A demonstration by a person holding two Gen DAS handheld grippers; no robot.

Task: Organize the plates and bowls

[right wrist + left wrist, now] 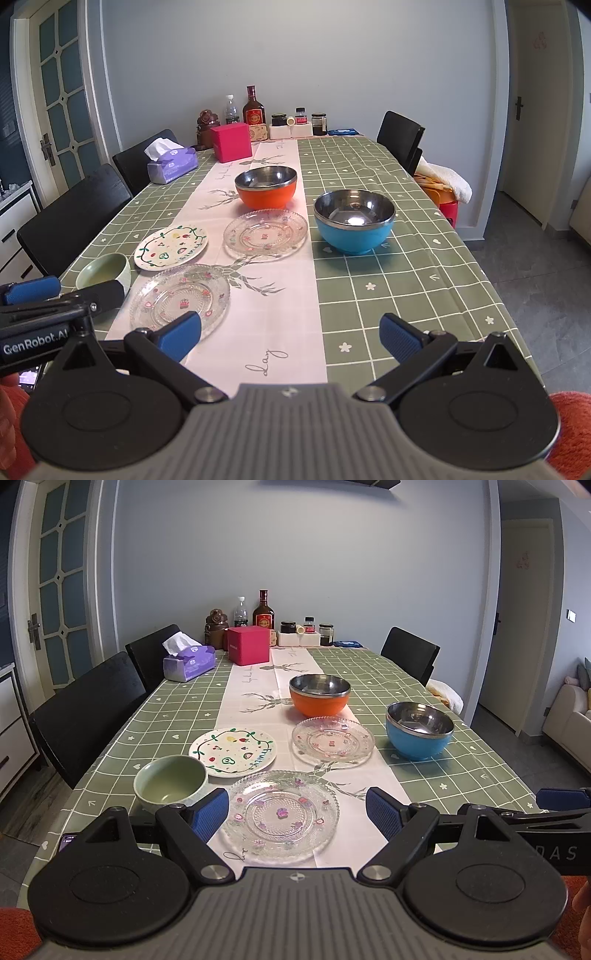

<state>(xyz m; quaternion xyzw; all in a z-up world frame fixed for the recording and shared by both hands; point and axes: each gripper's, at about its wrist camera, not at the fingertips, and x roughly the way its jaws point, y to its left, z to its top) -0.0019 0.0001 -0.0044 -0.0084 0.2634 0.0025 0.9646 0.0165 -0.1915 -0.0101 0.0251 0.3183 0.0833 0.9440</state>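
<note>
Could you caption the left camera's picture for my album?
Open left gripper hovering over a clear glass plate with three bowls nearby.

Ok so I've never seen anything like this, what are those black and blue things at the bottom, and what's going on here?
Those are two hand-held grippers a person carries, each with a camera looking along its blue fingers. One picture is from the left hand-held gripper, the other from the right hand-held gripper. Both are open and hold nothing. On the table lie two glass plates, a painted plate, a green bowl, an orange bowl and a blue bowl.
</note>
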